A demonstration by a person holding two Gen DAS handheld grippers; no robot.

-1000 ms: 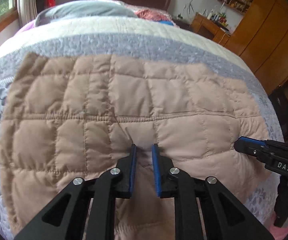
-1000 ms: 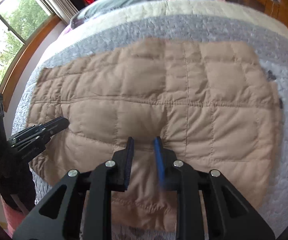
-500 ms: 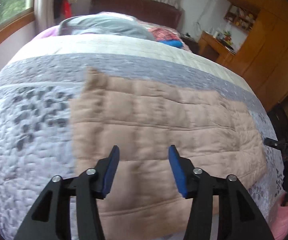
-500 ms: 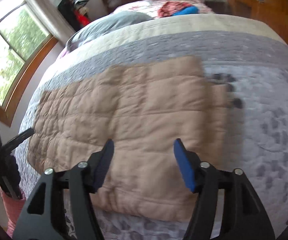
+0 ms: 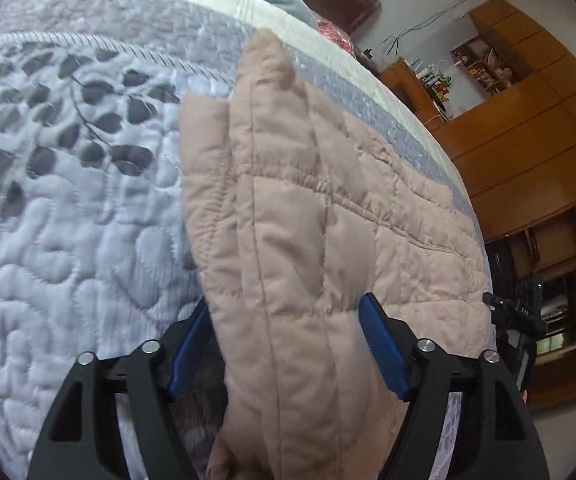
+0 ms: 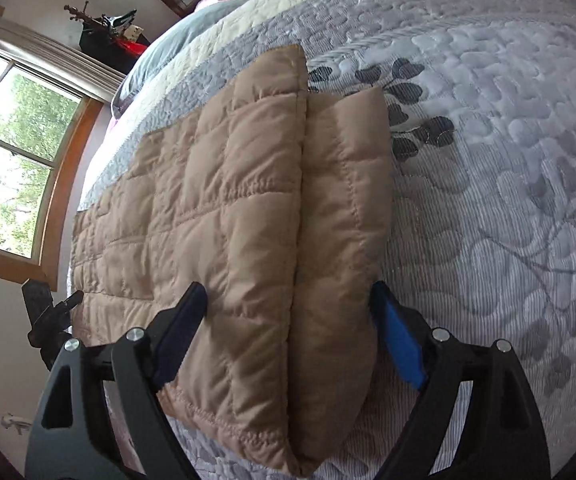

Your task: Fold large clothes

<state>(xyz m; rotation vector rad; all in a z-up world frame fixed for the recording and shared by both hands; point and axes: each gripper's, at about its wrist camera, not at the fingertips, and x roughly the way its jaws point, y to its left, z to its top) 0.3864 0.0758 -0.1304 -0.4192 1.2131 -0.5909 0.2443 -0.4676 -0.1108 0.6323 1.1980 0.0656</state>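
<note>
A tan quilted puffer garment (image 5: 311, 216) lies folded flat on the bed. My left gripper (image 5: 288, 340) is open, its blue-padded jaws standing either side of the garment's left end near the front edge. The same garment (image 6: 248, 208) shows in the right wrist view, with its folded right end (image 6: 343, 208) doubled up. My right gripper (image 6: 288, 332) is open and straddles that right end. Neither pair of jaws presses the cloth. The other gripper shows small at the far edge of each view (image 5: 515, 312) (image 6: 52, 316).
The bed carries a grey quilted bedspread with a dark leaf print (image 5: 68, 184) (image 6: 507, 184). Pillows lie at the head (image 6: 176, 44). Wooden cabinets (image 5: 527, 128) stand to the right and a window (image 6: 12, 168) to the left.
Both grippers let go of the garment's middle front edge, opened wide and moved apart, the left to its left end, the right to its right end. Both now sit low around the ends.
</note>
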